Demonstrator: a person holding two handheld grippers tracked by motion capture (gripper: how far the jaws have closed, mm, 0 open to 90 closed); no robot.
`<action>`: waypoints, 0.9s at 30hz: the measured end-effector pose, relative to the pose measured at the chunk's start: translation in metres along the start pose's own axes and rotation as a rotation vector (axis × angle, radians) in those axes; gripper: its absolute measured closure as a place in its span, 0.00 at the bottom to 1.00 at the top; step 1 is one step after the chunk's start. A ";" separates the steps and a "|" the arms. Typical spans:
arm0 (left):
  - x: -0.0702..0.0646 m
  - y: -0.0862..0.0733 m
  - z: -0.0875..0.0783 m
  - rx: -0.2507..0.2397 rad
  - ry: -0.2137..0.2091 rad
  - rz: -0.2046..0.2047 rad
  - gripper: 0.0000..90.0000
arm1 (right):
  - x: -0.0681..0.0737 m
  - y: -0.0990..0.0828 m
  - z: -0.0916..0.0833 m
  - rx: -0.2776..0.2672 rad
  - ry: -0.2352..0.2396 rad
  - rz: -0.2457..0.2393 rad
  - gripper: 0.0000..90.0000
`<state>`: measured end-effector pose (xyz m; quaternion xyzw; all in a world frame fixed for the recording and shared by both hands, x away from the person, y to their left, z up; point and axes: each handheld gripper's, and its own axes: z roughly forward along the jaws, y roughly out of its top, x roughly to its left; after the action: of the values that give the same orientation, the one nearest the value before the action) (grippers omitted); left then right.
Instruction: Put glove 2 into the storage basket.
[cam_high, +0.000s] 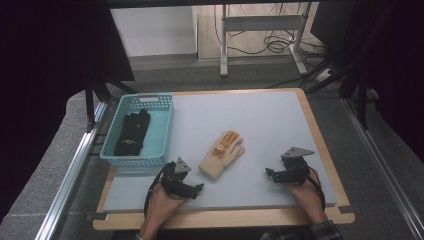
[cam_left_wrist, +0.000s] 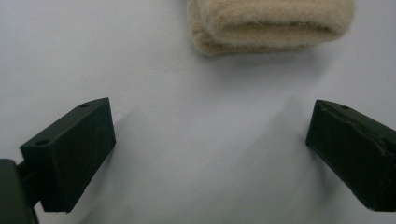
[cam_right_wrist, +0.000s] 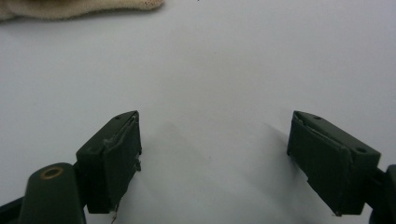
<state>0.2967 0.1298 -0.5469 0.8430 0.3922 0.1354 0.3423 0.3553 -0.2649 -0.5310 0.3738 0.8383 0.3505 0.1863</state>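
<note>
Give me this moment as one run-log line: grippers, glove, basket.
left gripper: open, empty, facing cuff | right gripper: open, empty | cream knit glove with orange palm: flat on mat, untouched | turquoise plastic basket: holds black glove

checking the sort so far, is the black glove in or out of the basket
In. The black fabric glove lies flat inside the light blue plastic basket, while the beige knitted glove rests out on the grey mat.

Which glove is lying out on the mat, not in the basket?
The cream glove with orange fingers, flat on the mat between the two grippers. The black glove lies inside the teal basket.
</note>
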 end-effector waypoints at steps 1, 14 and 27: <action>-0.001 0.001 -0.001 0.008 -0.007 0.006 0.03 | 0.000 0.000 0.000 0.000 0.000 0.000 0.19; -0.004 0.038 -0.010 -0.020 -0.067 0.012 0.01 | 0.000 0.000 0.000 -0.001 -0.001 -0.001 0.19; -0.011 0.101 0.034 0.053 -0.067 0.024 0.03 | 0.000 0.000 0.000 -0.001 0.000 0.000 0.19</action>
<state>0.3641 0.0591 -0.5019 0.8604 0.3740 0.1007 0.3313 0.3552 -0.2650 -0.5313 0.3736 0.8381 0.3509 0.1868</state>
